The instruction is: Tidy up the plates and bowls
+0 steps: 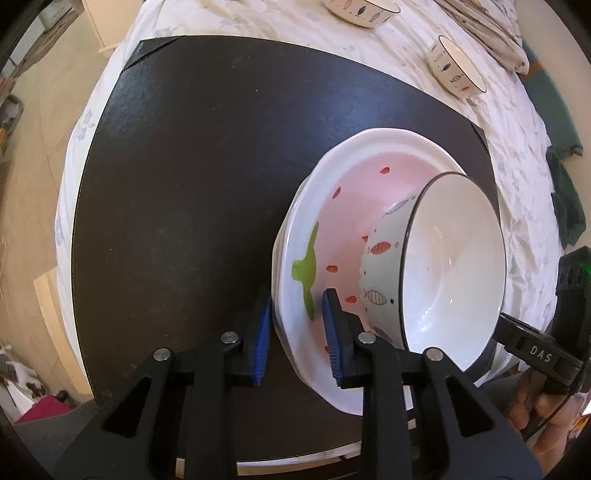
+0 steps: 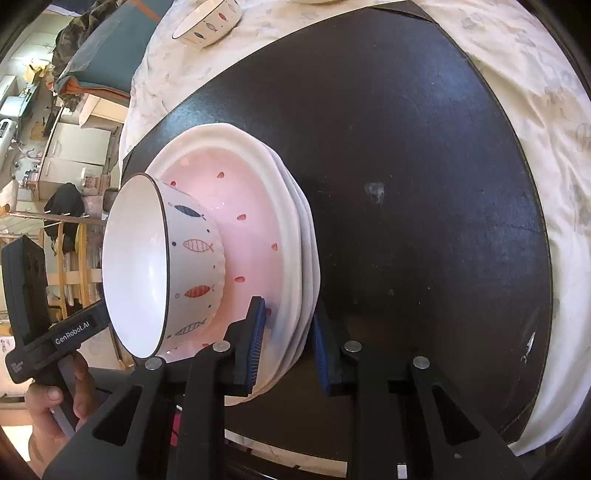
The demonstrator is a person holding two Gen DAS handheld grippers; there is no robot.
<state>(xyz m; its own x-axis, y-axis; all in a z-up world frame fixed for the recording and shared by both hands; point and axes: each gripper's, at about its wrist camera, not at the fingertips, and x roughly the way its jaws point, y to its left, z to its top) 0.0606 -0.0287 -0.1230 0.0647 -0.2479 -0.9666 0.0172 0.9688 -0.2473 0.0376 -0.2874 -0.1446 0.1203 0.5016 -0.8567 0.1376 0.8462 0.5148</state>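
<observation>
A stack of white plates (image 1: pixel 369 177) lies on a black mat (image 1: pixel 184 184); the top plate is pink with red seeds and a green leaf. A white bowl (image 1: pixel 454 251) with a fish pattern and a dark rim sits on the stack. My left gripper (image 1: pixel 298 317) is shut on the stack's near rim, one blue pad on the top plate and the other against the outer edge. In the right wrist view the same plates (image 2: pixel 251 192) and bowl (image 2: pixel 136 266) appear. There my right gripper (image 2: pixel 288 328) clamps the opposite rim in the same way.
Two more fish bowls (image 1: pixel 362 11) (image 1: pixel 458 70) and a folded cloth (image 1: pixel 480 29) rest on the white tablecloth beyond the mat. One fish bowl (image 2: pixel 207 22) shows in the right wrist view. A hand (image 2: pixel 48 402) holds the other tool's handle. Chairs and shelves stand past the table edge.
</observation>
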